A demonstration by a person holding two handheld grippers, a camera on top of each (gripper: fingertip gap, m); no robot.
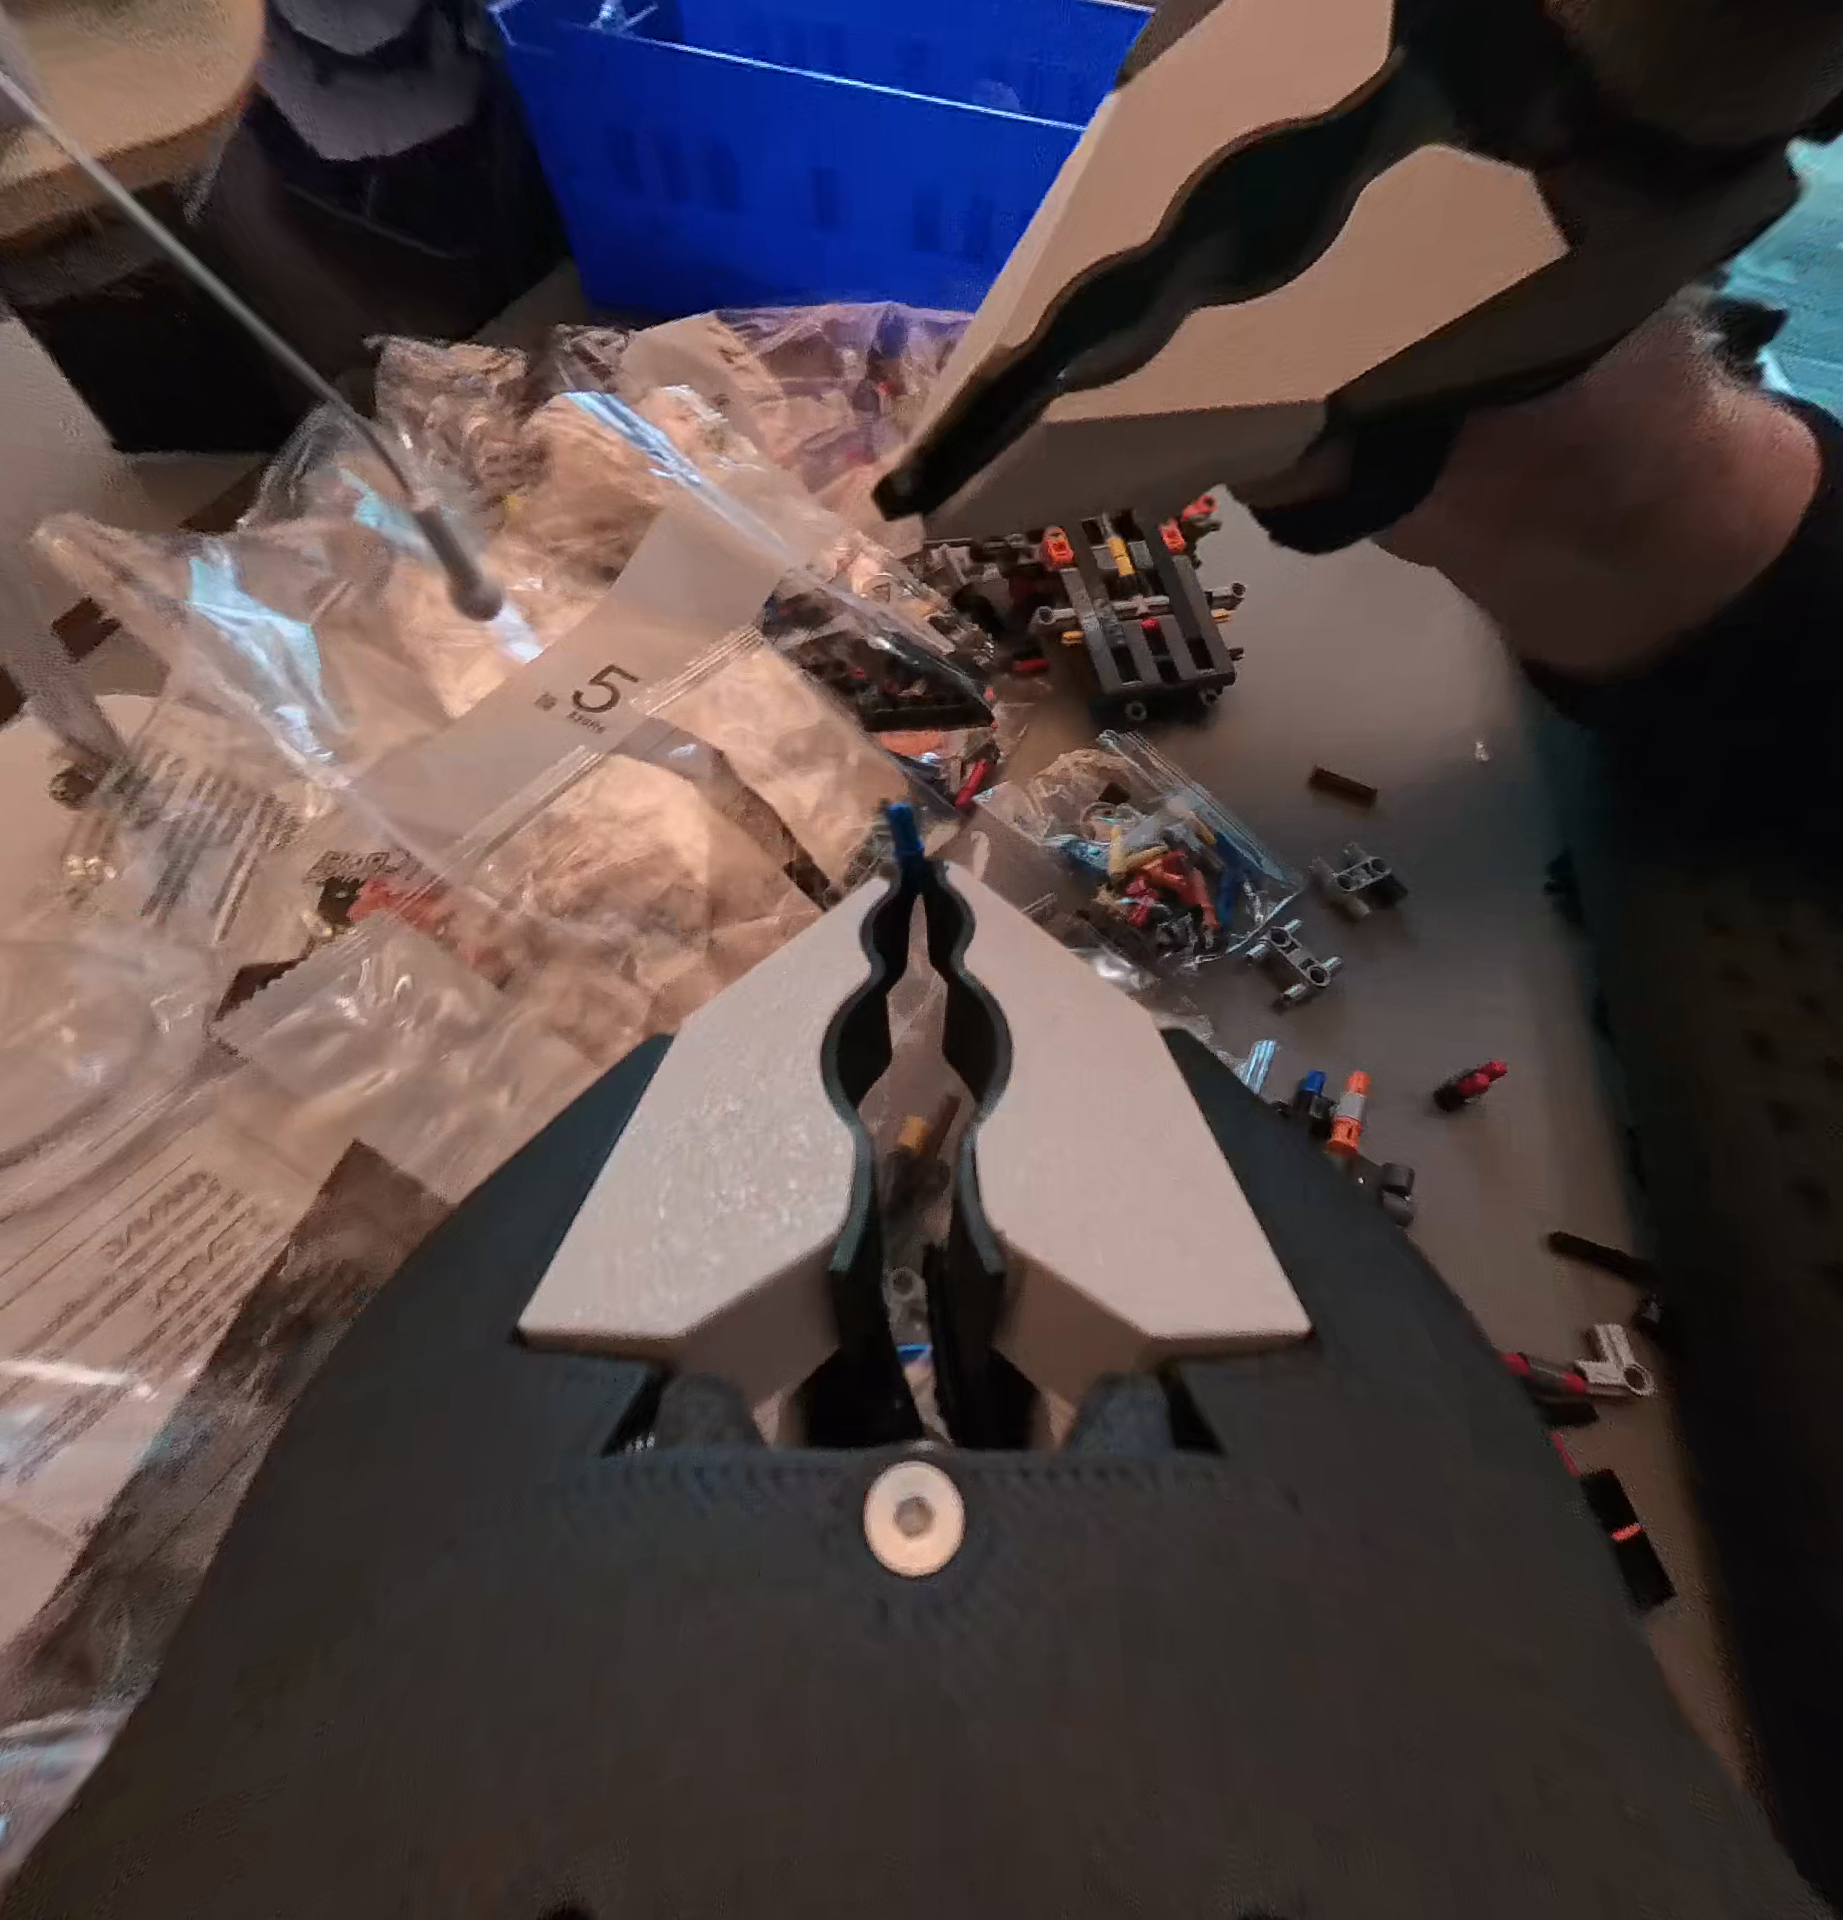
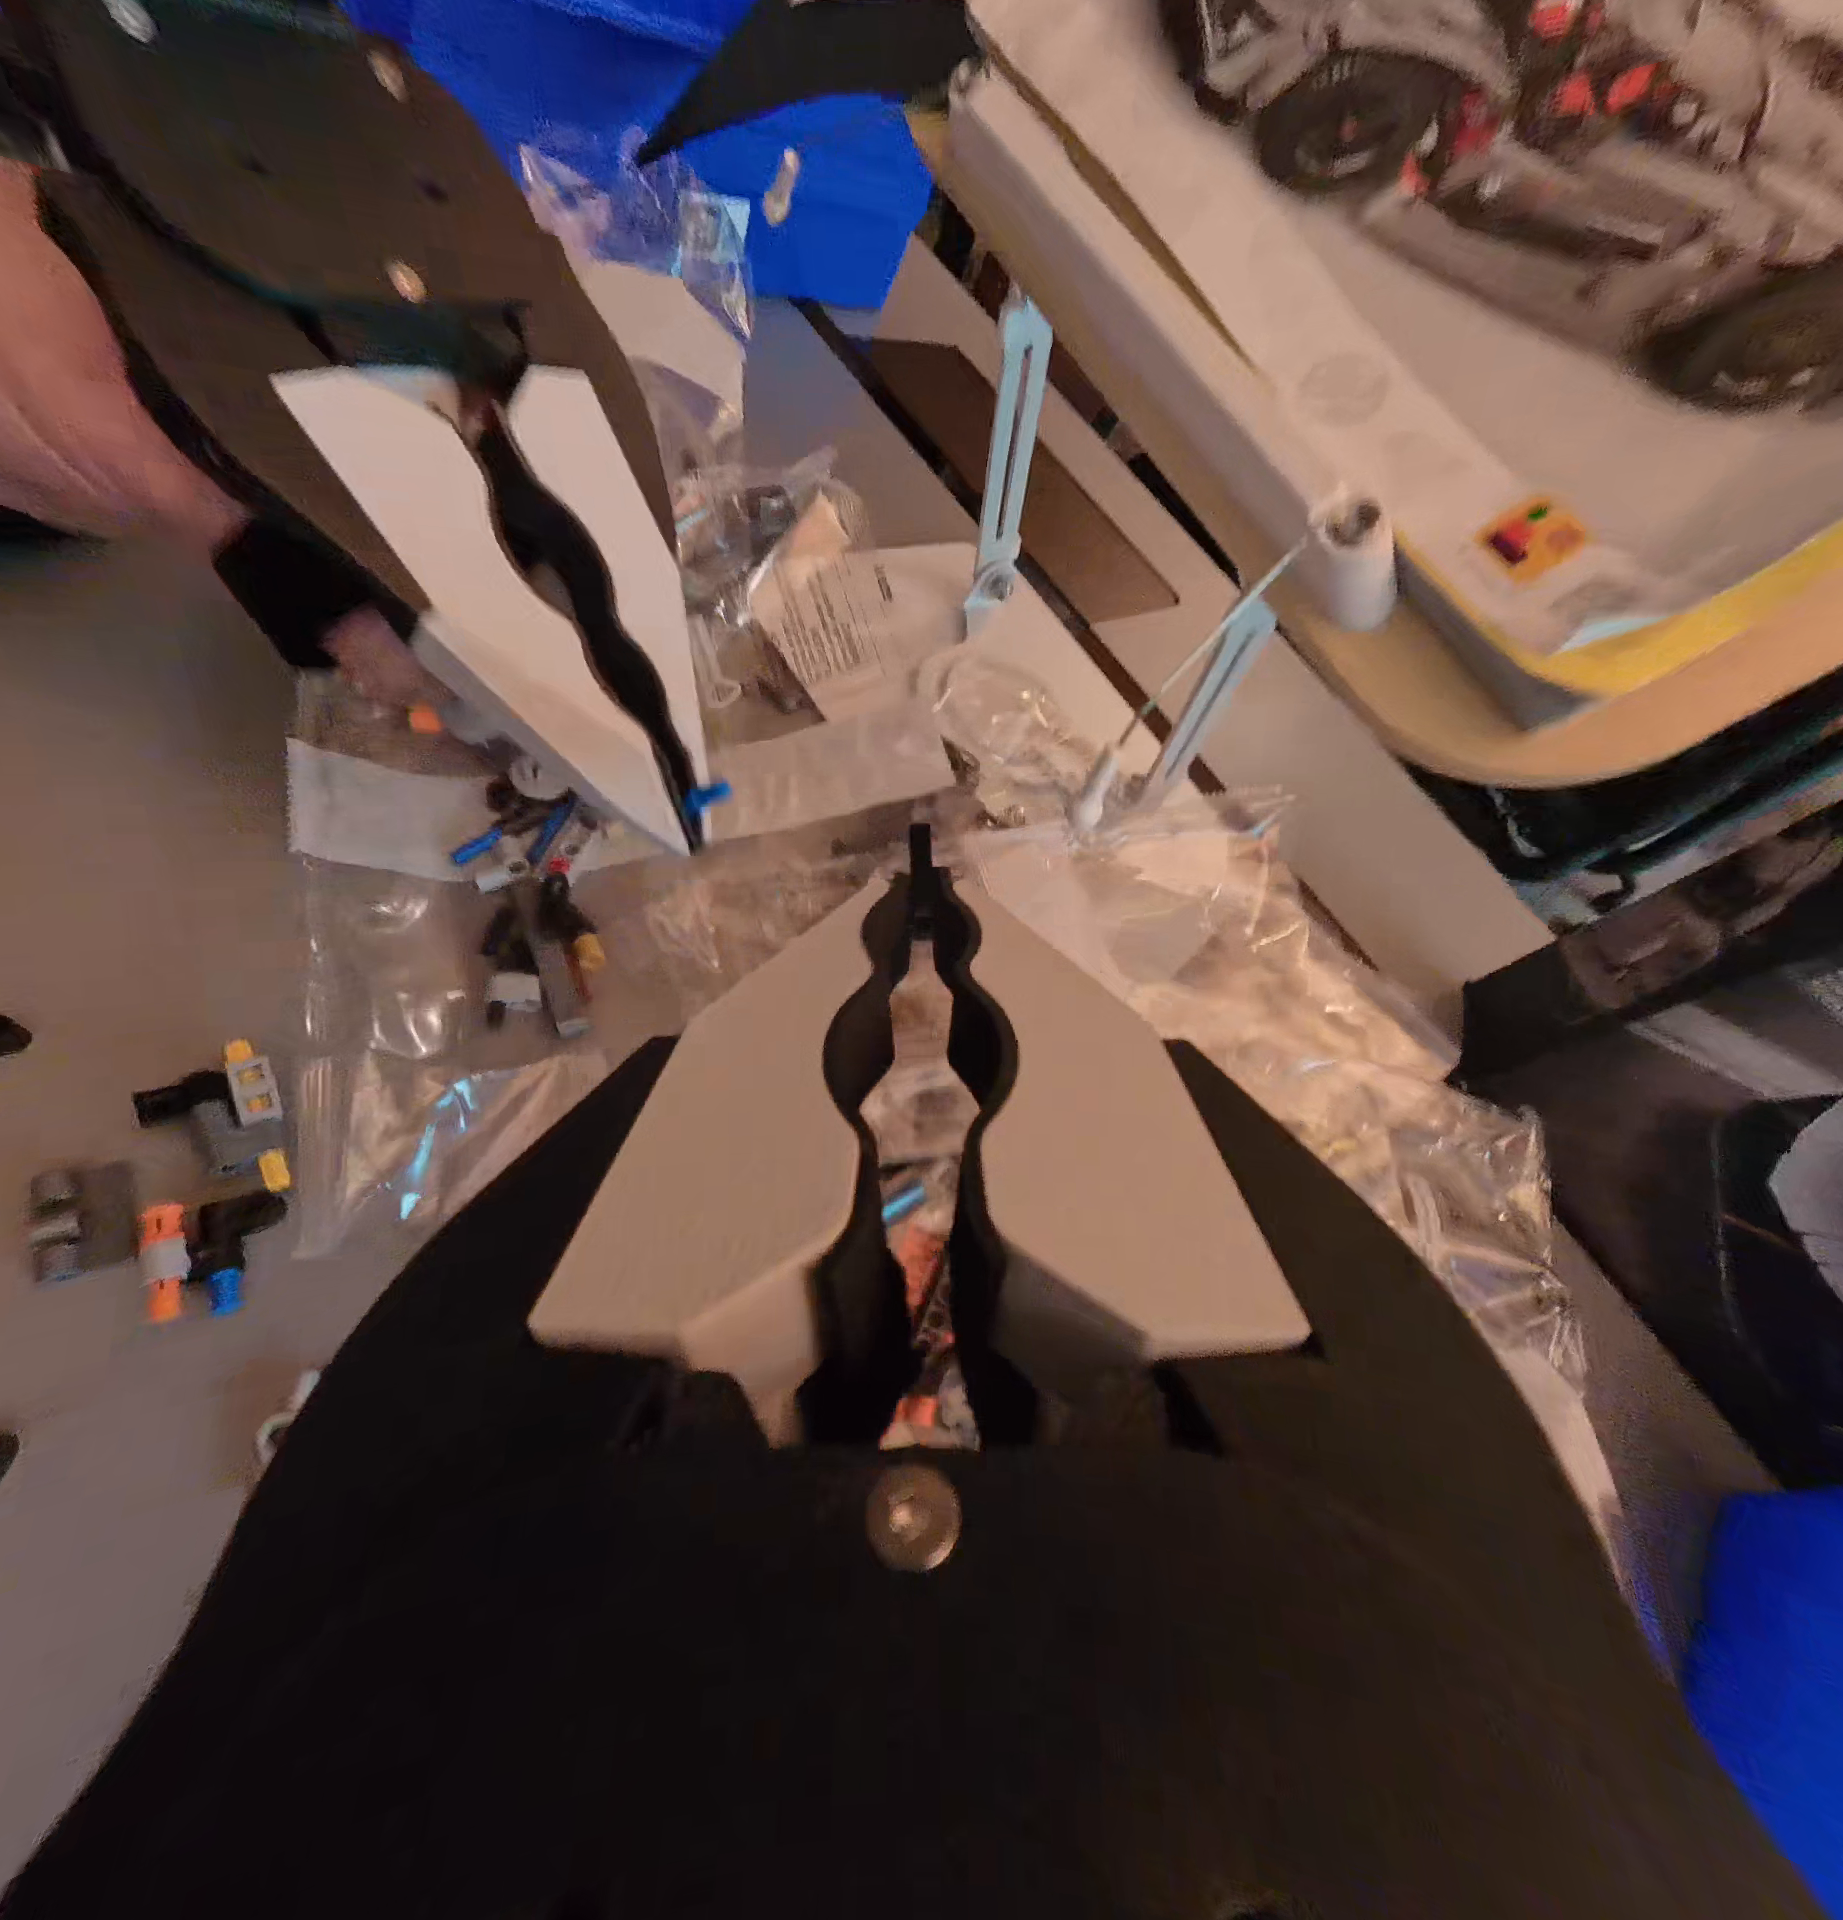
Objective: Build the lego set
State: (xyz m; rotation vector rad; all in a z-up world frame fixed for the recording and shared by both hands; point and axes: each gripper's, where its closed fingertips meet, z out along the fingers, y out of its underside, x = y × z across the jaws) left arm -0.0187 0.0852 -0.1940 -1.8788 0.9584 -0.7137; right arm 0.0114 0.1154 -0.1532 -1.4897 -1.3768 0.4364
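A small blue pin (image 1: pixel 901 831) is pinched at the tips of the left claw (image 1: pixel 912 883), above the clear parts bags (image 1: pixel 543 665). A thin black piece (image 2: pixel 919 852) is clamped in the right claw (image 2: pixel 922 894). The half-built dark frame (image 1: pixel 1135 613) is seen on the tabletop (image 1: pixel 1457 914) ahead and to the right of the left claw, beneath the right claw.

left hand-held gripper (image 1: pixel 912 868): pale grey fingers, black body
pin (image 1: pixel 904 831) in its tips: blue
right hand-held gripper (image 2: pixel 919 878): pale grey fingers, black body
piece (image 2: pixel 919 847) in its tips: black
bin (image 1: pixel 792 166): bright blue
desk (image 1: pixel 1436 914): matte grey
frame (image 1: pixel 1140 613): dark grey, orange-red accents
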